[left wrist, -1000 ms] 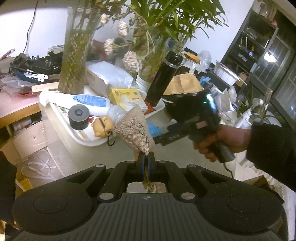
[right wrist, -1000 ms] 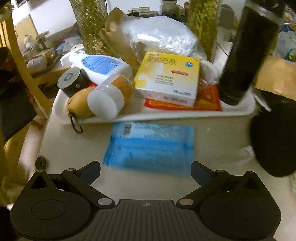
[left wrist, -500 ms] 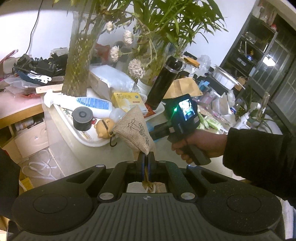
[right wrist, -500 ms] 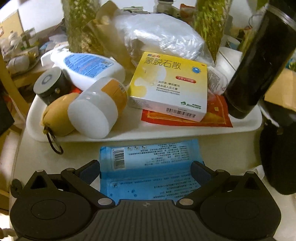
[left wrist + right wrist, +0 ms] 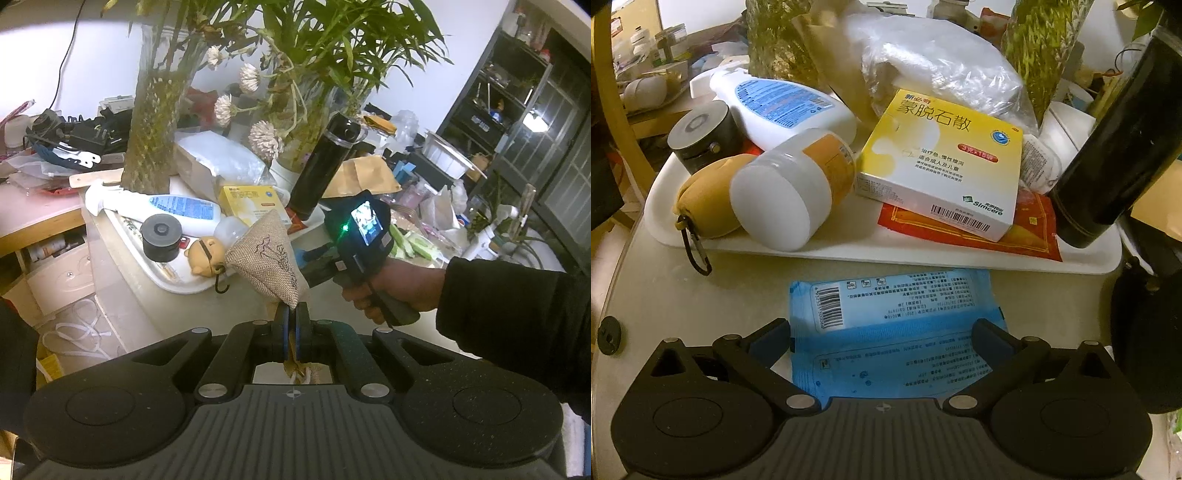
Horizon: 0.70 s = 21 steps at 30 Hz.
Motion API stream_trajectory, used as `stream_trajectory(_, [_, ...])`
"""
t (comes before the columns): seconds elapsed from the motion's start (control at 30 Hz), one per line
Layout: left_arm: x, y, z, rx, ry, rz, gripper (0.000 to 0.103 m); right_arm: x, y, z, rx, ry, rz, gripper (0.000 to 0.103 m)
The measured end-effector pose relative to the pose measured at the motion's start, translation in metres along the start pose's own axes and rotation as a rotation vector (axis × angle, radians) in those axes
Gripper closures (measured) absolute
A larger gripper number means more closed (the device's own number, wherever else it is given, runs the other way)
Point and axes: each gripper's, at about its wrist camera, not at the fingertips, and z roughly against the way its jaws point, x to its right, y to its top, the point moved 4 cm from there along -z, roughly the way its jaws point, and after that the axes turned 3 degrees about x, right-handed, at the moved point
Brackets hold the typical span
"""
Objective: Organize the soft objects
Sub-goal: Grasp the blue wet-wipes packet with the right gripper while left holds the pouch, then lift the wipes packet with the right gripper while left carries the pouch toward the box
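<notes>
Left gripper (image 5: pixel 292 317) clamping tight on neck of burlap pouch (image 5: pixel 267 256), holding it aloft over table edge, near white tray (image 5: pixel 849 251).

Right gripper (image 5: pixel 882 332) standing wide open, straddling blue wipes pack (image 5: pixel 886 332) lying flat on table just before tray rim; pads flanking pack sides, contact unclear.

Crowding tray: yellow medicine box (image 5: pixel 942 162), white jar (image 5: pixel 790 192) lying on side, tan plush with carabiner (image 5: pixel 701 203), lotion bottle (image 5: pixel 783 107), black cylinder (image 5: pixel 701 133), black flask (image 5: pixel 1123 147) at right end.
</notes>
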Motion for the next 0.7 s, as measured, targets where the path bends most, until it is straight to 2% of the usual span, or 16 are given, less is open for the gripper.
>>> stream_trajectory(0.07, [-0.001,0.0,0.0,0.0,0.001,0.002,0.099,-0.001,-0.001,0.001,-0.007,-0.003,-0.007,0.001])
stream_trajectory(0.17, [-0.002,0.001,0.0,-0.001,0.001,0.0,0.099,-0.004,-0.002,0.006,-0.015,-0.005,0.007,0.009])
stream_trajectory(0.27, [0.0,0.001,0.001,-0.001,0.001,-0.003,0.099,-0.008,-0.003,0.012,-0.017,0.0,0.044,0.026])
stream_trajectory(0.33, [0.001,0.002,0.002,0.0,0.0,-0.006,0.099,-0.012,-0.004,0.018,-0.019,-0.006,0.079,0.041])
stream_trajectory(0.53, [0.01,0.005,0.008,0.012,-0.001,-0.018,0.099,-0.027,-0.009,0.032,-0.004,0.004,0.137,0.074])
stream_trajectory(0.57, [0.011,0.006,0.01,0.014,-0.002,-0.022,0.099,-0.029,-0.011,0.034,-0.004,0.007,0.144,0.092])
stream_trajectory(0.6, [0.013,0.006,0.012,0.016,-0.003,-0.027,0.099,-0.031,-0.012,0.036,-0.009,0.013,0.145,0.101])
stream_trajectory(0.7, [0.014,0.007,0.016,0.019,-0.001,-0.03,0.099,-0.032,-0.018,0.043,-0.021,0.035,0.16,0.101])
